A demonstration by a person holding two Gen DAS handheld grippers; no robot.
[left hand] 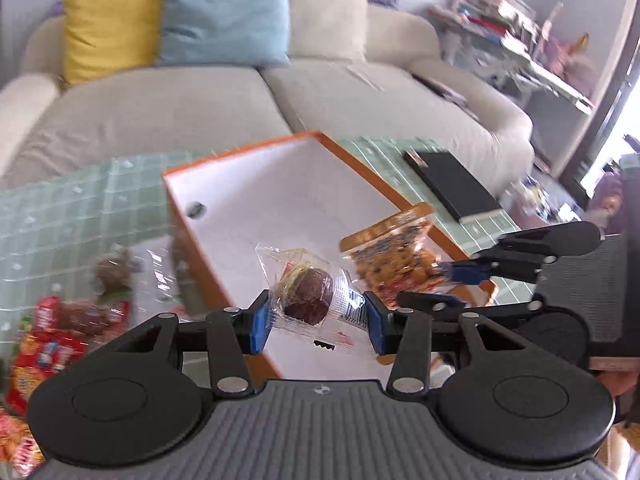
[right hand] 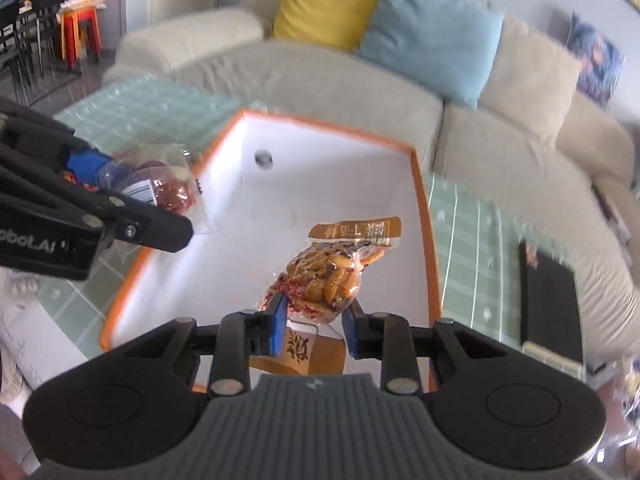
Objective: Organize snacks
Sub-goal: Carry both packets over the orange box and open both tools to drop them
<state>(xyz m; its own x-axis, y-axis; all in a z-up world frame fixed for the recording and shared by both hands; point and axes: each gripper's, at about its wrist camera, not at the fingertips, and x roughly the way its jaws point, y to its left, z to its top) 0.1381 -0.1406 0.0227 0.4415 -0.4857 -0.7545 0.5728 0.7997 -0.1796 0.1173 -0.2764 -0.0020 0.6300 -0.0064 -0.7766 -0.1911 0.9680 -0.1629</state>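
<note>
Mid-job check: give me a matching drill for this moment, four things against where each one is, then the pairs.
Things:
1. clear-wrapped dark snack
2. orange snack pouch
3. black notebook
4. red snack packets

Places:
A. lying on the table right of the box
B. held in the right gripper
C. piled on the table left of the box
D. held in the left gripper

Pairs: 1-D, 2-B, 3-A, 4-C

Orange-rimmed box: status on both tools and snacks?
Left tool shut on clear-wrapped dark round snack, over the orange-rimmed white box. Right tool shut on orange packet of glazed snacks, also over the box. Nothing blocking.
</note>
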